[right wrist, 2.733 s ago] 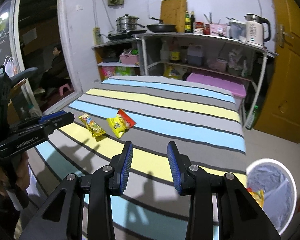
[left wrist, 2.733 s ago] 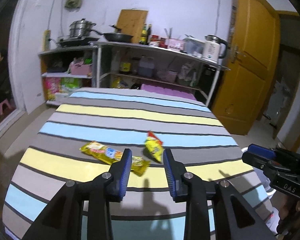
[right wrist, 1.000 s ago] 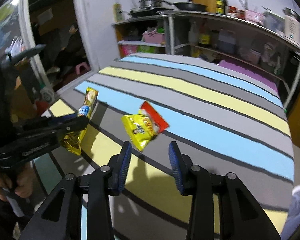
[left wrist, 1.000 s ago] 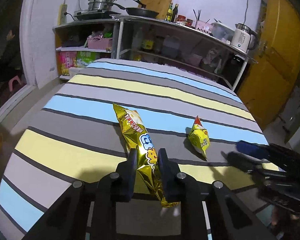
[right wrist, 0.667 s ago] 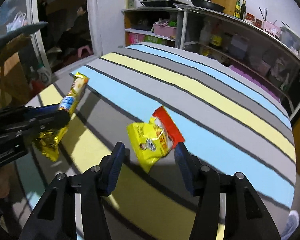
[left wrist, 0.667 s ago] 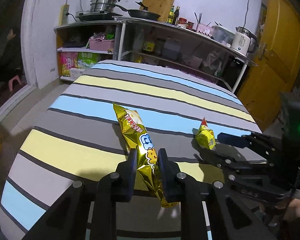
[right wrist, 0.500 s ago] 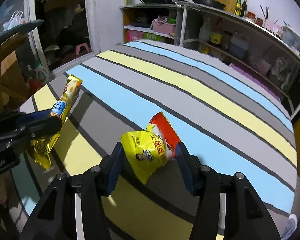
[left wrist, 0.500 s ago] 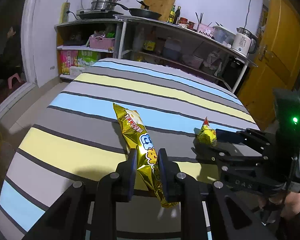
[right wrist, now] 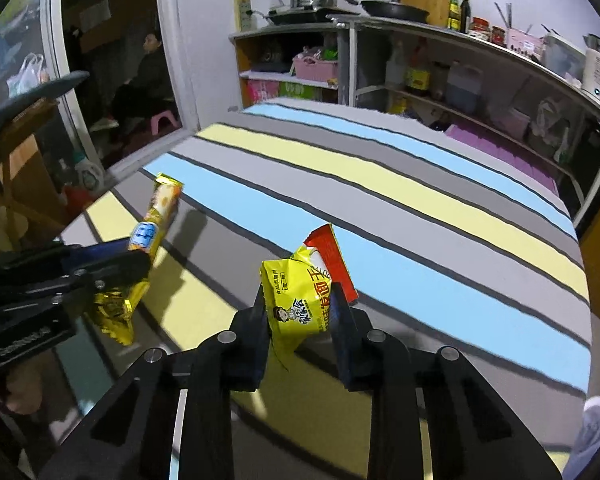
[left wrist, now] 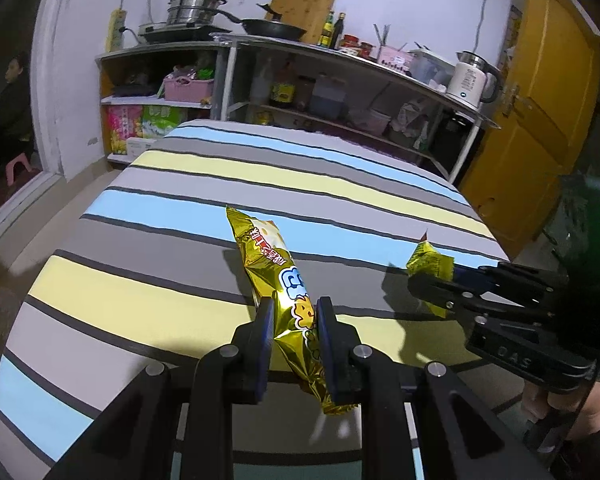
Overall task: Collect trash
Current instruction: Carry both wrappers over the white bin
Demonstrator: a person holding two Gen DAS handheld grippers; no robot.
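Low in the centre of the left wrist view, the left gripper point(left wrist: 294, 320) pinches a long gold foil snack wrapper point(left wrist: 284, 284), crinkled, tilted up-left off the striped bed point(left wrist: 148, 292). Lower centre in the right wrist view, the right gripper point(right wrist: 300, 316), jaws just closing, nips a yellow noodle packet point(right wrist: 300, 300) with a red end. Behind both, stripes run bare to the far edge below the shelves point(right wrist: 440, 92).

The left gripper point(left wrist: 294, 320) is holding the long snack wrapper point(left wrist: 276, 272) above the striped bed point(left wrist: 180, 216), the right gripper point(right wrist: 300, 312) is clamping the noodle packet point(right wrist: 300, 300) to its right, and the shelf unit point(left wrist: 340, 80) is standing behind the bed.
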